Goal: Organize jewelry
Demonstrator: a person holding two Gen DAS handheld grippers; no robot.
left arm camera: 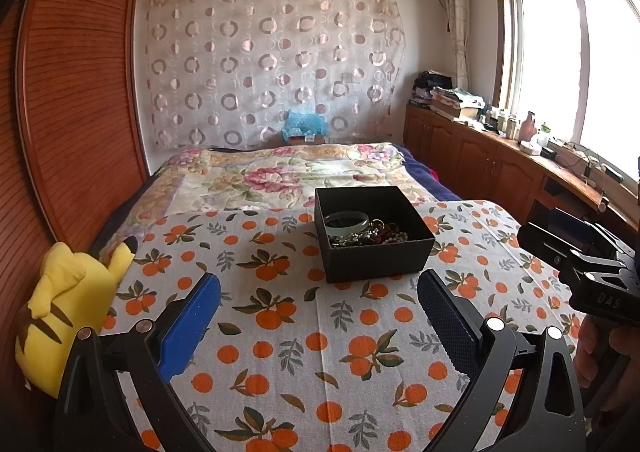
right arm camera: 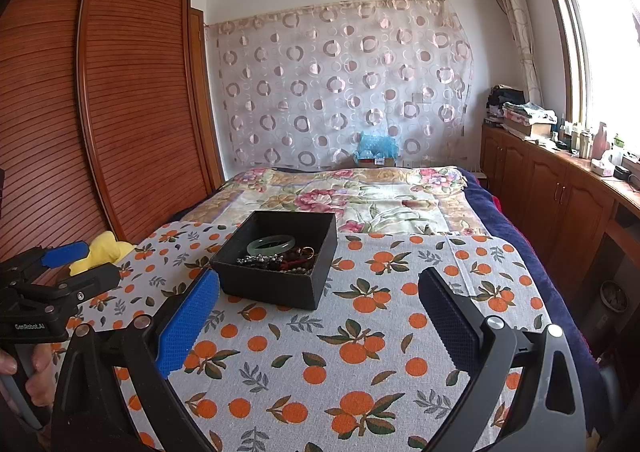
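**Jewelry box waits ahead of two spread grippers**

A black box (left arm camera: 374,236) sits on an orange-print cloth (left arm camera: 280,332) over the bed, holding a pale green bangle (left arm camera: 346,221) beside a tangle of beads and chains (left arm camera: 370,237). The left gripper (left arm camera: 319,326) and right gripper (right arm camera: 319,326) both hover above the cloth with fingers spread wide and nothing between them. The box lies ahead and slightly right of the left fingers, ahead and slightly left of the right ones, so it stands between the two; neither looks clearly nearer. The bangle lies flat toward the box's back. Legible writing: "GenRobot.AI" on the left gripper's body, "DAS" on the right's. A yellow plush toy (left arm camera: 68,312) rests at the cloth's left edge.
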